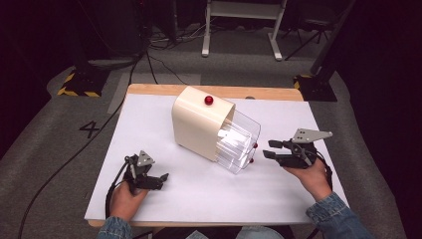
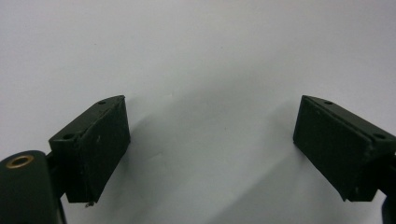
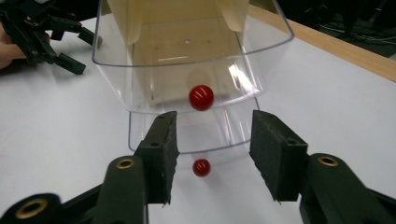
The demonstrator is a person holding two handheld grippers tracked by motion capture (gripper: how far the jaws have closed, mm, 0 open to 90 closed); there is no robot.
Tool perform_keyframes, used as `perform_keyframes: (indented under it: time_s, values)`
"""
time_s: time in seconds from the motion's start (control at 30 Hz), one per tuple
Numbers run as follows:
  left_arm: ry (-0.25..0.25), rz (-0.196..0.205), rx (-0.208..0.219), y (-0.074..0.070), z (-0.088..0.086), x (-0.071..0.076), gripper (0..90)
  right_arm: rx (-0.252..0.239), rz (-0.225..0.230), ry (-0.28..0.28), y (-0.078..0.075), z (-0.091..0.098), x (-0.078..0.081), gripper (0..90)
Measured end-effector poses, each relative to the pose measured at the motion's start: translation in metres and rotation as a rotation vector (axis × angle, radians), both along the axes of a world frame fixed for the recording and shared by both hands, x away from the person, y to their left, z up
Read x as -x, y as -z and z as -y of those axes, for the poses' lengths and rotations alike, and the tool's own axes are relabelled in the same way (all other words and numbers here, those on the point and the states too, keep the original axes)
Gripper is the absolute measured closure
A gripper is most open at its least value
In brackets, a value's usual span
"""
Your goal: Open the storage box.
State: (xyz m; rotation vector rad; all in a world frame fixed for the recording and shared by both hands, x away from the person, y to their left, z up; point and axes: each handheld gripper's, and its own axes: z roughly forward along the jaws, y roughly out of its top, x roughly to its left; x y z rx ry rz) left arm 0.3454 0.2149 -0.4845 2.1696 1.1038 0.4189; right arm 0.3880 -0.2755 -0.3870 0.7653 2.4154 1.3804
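A cream cabinet (image 1: 196,124) stands mid-table with a red knob (image 1: 208,100) on its top. Two clear plastic drawers (image 1: 240,142) stick out of its right side, each with a small red knob on the front. In the right gripper view the upper drawer (image 3: 196,51) carries the upper knob (image 3: 201,97), and the lower knob (image 3: 201,167) sits between my jaws' line of sight. My right gripper (image 1: 269,149) (image 3: 212,149) is open, just short of the drawer fronts and touching nothing. My left gripper (image 1: 162,179) (image 2: 212,140) is open over bare white tabletop, left of the cabinet.
The white tabletop (image 1: 209,191) has a wooden edge (image 1: 268,92) at the back. The left gripper (image 3: 56,44) and its hand appear far off in the right gripper view. Dark stands and cables lie on the grey floor beyond the table.
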Motion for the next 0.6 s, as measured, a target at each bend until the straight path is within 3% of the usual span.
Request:
perform_keyframes:
  time_s: [0.07,0.23,0.6]
  values:
    - [0.000,0.000,0.000,0.000,0.000,0.000,11.0,0.025,0.005,0.029,-0.002,0.007,0.003,47.2]
    - [0.000,0.001,-0.001,0.000,0.000,0.000,11.0,0.038,-0.034,0.087,0.001,0.026,0.006,42.4]
    - [0.000,0.001,-0.001,0.000,0.000,0.000,11.0,0.095,-0.088,0.192,0.023,0.074,0.013,36.6]
